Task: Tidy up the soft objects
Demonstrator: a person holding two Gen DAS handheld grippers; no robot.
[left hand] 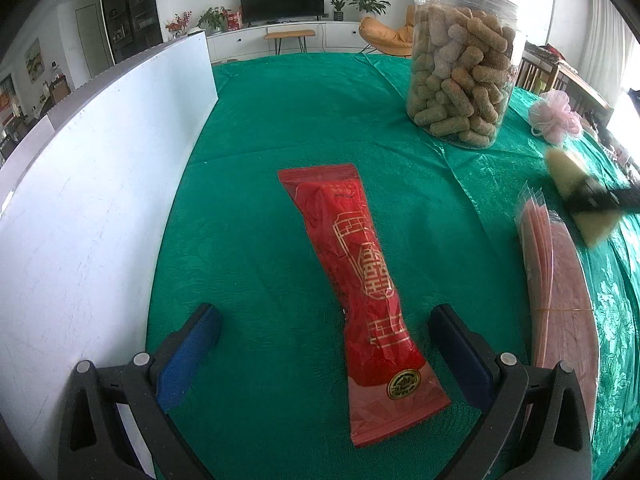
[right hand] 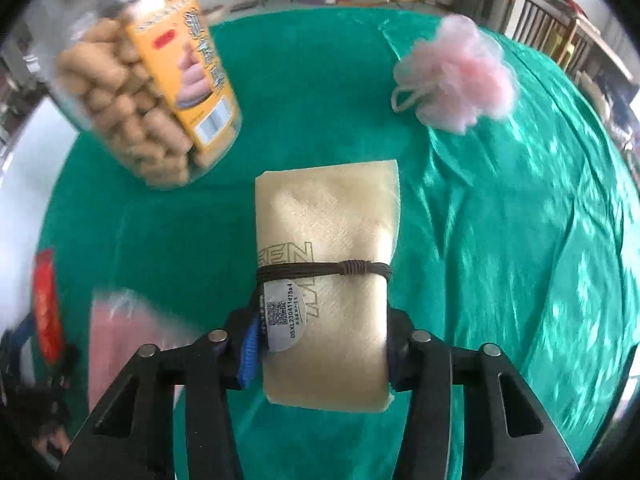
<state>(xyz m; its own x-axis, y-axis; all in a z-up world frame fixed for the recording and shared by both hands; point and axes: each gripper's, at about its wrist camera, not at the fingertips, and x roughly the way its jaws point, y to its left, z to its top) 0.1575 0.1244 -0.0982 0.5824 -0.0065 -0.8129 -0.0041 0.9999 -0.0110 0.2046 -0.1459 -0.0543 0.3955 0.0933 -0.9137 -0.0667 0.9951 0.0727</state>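
Observation:
A long red foil packet lies on the green tablecloth, between the open fingers of my left gripper, which holds nothing. My right gripper is shut on a beige napkin pack bound with a dark elastic band and holds it above the cloth; it shows blurred in the left wrist view. A pink bath pouf lies ahead and right of the right gripper, also seen in the left wrist view. A stack of pink sheets in clear sleeves lies right of the red packet.
A clear jar of cylindrical snacks stands at the back, left of the pouf, also in the right wrist view. A white board stands upright along the left side of the table. Chairs and a railing lie beyond the table's right edge.

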